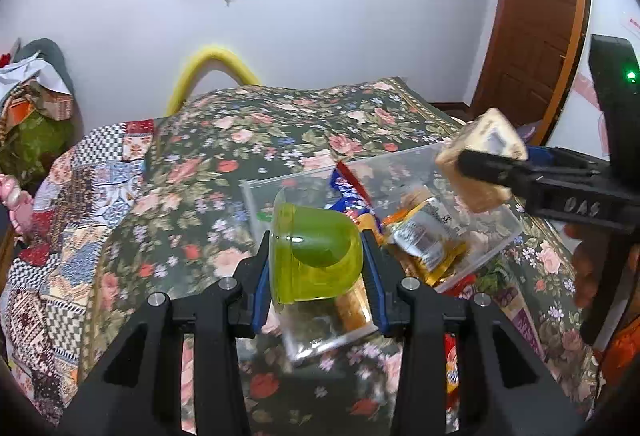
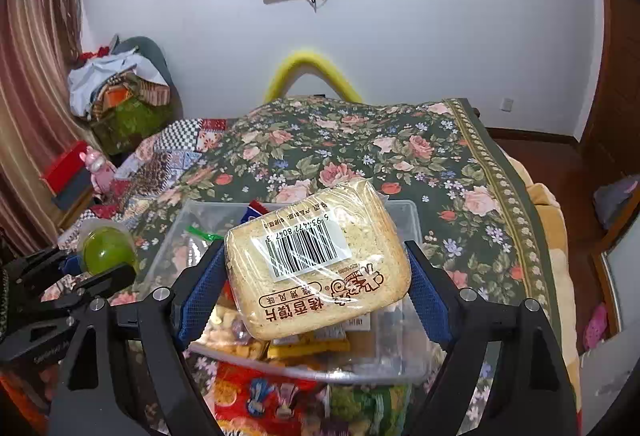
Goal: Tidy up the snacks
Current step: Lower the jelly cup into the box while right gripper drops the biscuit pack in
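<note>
Left gripper fingers clamped on green jelly cup, frame centre; right gripper fingers wide around wrapped bread slice pack. Both above clear bin on bed. Lower gently into free gaps, release one at time

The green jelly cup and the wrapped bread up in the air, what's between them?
In the left wrist view, the clear bin with snack packets lies between the jelly cup and the wrapped bread.
</note>
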A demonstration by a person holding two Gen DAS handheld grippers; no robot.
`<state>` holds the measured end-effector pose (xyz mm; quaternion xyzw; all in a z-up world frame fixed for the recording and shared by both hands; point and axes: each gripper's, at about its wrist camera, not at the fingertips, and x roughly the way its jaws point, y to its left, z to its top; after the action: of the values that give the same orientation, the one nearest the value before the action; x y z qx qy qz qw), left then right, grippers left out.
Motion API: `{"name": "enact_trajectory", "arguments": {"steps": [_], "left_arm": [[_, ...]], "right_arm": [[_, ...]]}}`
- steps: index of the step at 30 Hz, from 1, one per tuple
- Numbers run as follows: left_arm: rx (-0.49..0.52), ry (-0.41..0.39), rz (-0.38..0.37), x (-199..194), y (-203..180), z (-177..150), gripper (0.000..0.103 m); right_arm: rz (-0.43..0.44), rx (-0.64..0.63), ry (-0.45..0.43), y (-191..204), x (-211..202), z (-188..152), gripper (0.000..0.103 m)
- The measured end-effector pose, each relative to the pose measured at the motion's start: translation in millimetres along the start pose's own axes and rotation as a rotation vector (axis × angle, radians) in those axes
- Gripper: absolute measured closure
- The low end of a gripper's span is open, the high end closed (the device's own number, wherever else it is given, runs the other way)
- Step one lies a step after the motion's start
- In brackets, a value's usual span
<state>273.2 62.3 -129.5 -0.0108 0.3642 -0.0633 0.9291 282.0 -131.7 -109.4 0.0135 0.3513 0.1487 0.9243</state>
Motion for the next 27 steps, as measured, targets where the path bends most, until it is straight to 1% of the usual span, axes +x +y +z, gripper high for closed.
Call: {"name": "enact_trajectory", "arguments": {"steps": [5,14,19,22,27], "left_arm": [[-0.007,0.035,-0.027,25,-5,5,0.063],[-0.039,0.083,-0.026,60,0,7,0.063],[-0.051,0.101,-0.012,69,2,5,0.063],[-0.053,0.105,0.006,70,3,4,0.063],[-0.064,0.088,0.004,58,4,5,0.06]], "right_arm": [[0.001,-0.007,0.036,-4,24,3,0.02],[0.002,-0.006,0.114,-13,65,5,0.02],[0.023,0.01,0.139,-18,74,5,0.02],[0.019,0.007,0.161,-18,79,3,0.019],[0.009,-0.008,0.139,-17,67,3,0.019]]}}
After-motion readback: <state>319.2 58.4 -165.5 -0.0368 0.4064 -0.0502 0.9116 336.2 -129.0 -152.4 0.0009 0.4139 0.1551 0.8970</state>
